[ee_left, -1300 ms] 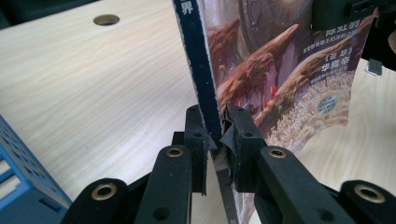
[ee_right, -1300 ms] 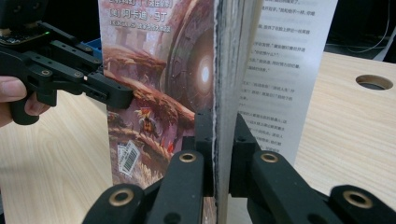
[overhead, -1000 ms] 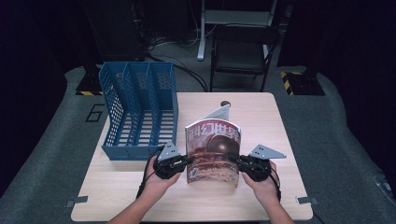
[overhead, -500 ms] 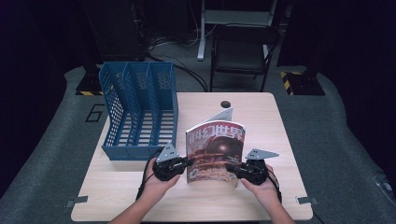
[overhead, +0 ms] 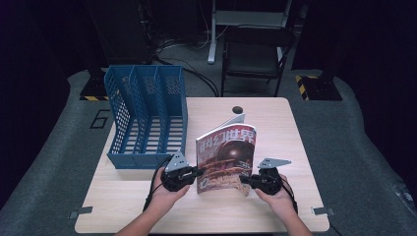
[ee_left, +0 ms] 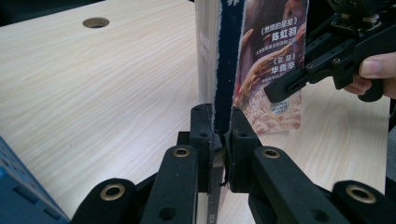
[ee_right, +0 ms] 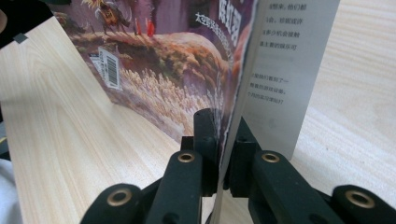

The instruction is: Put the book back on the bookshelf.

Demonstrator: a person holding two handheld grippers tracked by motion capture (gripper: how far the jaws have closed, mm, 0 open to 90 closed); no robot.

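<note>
Magazine: cover in brown, rust and gold; dark round figure at centre; white title characters across the top; dark blue spine; white page edges; white barcode patch on the cover; inner page pale grey with dark print.
Rack: blue throughout, perforated grid pattern on walls and 3 slots.
Counter: pale wood, fine straight grain; 1 dark round hole near the far edge.
Left tongs: black, brass-coloured rivets, grey 3-cornered plate.
Right tongs: black, same brass rivets, grey plate.
Floor: grey carpet; yellow-and-black striped tape at 2 spots.
</note>
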